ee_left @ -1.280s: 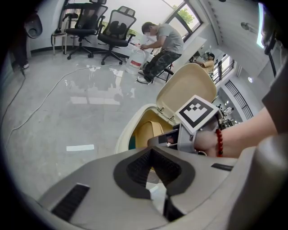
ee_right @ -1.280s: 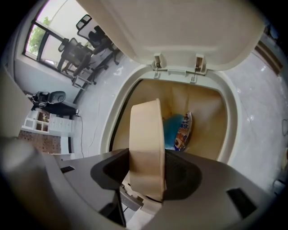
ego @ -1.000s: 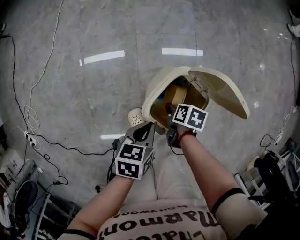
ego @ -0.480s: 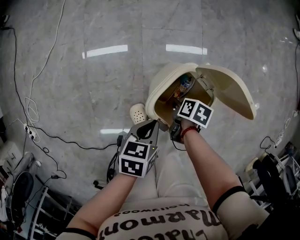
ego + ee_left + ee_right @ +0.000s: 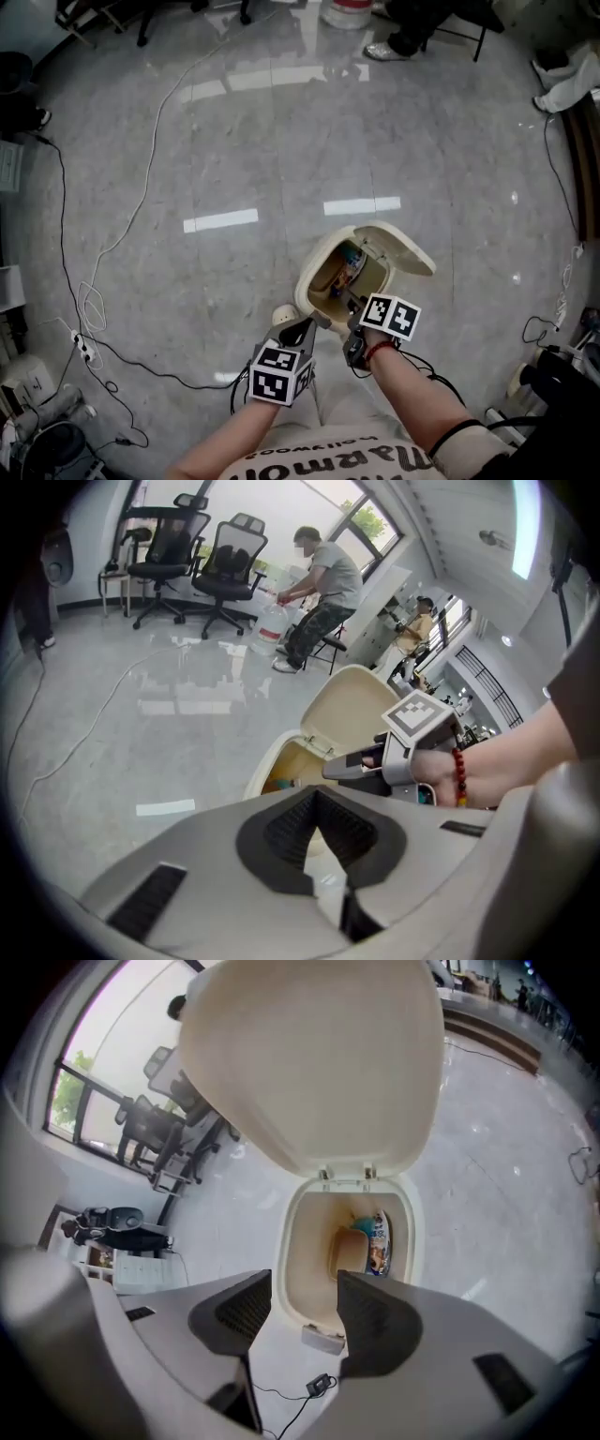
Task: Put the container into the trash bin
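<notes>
The cream trash bin stands on the floor with its lid swung up. Inside lie a brown container and a colourful packet; the container also shows in the head view. My right gripper is open and empty, held above the bin's near rim. In the head view it hovers just short of the opening. My left gripper is shut on nothing, beside the bin's left near side. The left gripper view shows the right gripper over the bin.
The bin's pedal sticks out toward me. Cables and a power strip lie on the marble floor to the left. A seated person and office chairs are far off.
The right gripper has drawn back out of the bin opening toward me. The brown container now lies inside the bin. The head view has risen, so the bin looks smaller.
</notes>
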The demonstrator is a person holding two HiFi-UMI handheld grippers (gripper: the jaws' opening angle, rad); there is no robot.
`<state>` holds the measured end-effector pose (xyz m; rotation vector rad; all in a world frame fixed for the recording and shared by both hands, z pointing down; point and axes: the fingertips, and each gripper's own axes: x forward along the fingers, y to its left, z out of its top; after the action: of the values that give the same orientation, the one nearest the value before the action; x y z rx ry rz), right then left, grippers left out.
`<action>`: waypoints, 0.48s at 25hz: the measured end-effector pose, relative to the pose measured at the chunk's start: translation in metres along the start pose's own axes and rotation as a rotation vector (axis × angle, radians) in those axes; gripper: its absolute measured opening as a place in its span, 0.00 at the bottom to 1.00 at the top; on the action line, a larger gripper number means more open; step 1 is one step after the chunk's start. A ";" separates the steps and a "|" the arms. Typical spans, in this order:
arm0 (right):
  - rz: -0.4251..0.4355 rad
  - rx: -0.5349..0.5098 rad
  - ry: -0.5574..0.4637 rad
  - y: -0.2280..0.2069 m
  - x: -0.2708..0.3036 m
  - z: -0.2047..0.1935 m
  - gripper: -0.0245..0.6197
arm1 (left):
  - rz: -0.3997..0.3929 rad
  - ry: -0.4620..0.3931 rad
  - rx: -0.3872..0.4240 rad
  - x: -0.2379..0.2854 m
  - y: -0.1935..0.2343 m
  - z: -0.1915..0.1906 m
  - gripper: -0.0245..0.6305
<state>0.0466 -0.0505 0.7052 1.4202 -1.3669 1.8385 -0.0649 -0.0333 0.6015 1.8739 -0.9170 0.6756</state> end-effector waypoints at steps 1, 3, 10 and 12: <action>0.029 -0.009 -0.010 0.013 -0.016 0.001 0.38 | -0.007 -0.025 0.023 -0.011 -0.006 0.013 0.04; 0.083 -0.025 -0.013 0.038 -0.052 -0.009 0.37 | -0.023 -0.055 0.051 -0.038 -0.026 0.027 0.04; 0.310 -0.245 -0.224 0.147 -0.161 0.027 0.36 | -0.081 -0.223 0.212 -0.099 -0.092 0.113 0.04; 0.329 -0.333 -0.325 0.167 -0.198 0.041 0.25 | -0.088 -0.282 0.241 -0.117 -0.108 0.133 0.04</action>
<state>0.0055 -0.1136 0.4540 1.4207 -2.0655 1.5011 -0.0337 -0.0831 0.4030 2.2517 -0.9562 0.4930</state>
